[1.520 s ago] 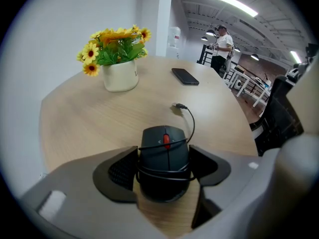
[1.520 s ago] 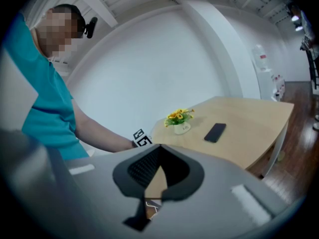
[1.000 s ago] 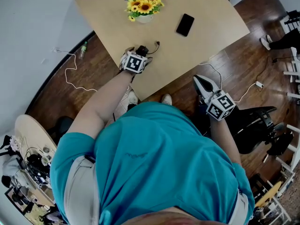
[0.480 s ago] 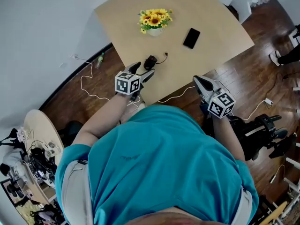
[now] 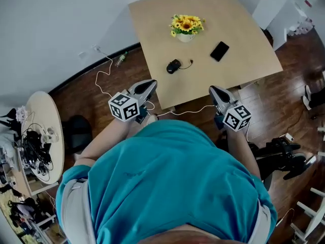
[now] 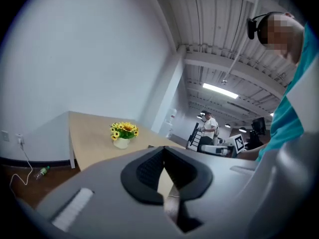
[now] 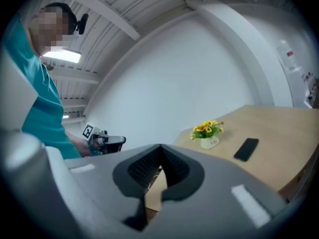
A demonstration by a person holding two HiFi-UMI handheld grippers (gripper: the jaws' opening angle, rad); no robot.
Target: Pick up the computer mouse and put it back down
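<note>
Saw the computer mouse point(image 5: 173, 66) lying flat on the bench point(image 5: 238, 19), a little above frame centre in the head view, short cord curled to its right — set down, by the look of it, and touched by neither tool. Found the left tool point(image 5: 147, 85) off the bench's near edge, left of centre, jaws just closed and pressed together with nothing between them. Judged that a parked pose, kept clear of the mouse as fits a put-down already made. Found the right tool point(image 5: 216, 91) right of centre, likewise off the near edge, jaws meeting tip to tip on nothing — held aside, probably not needed for so light a thing. Noted one container only: a small white pot point(image 5: 186, 36) near the top of the frame, filled with yellow flowers point(image 5: 187, 23), upright and well apart from the mouse. Spotted a dark phone point(image 5: 219, 51) lying flat to the pot's lower right, also untouched.
</note>
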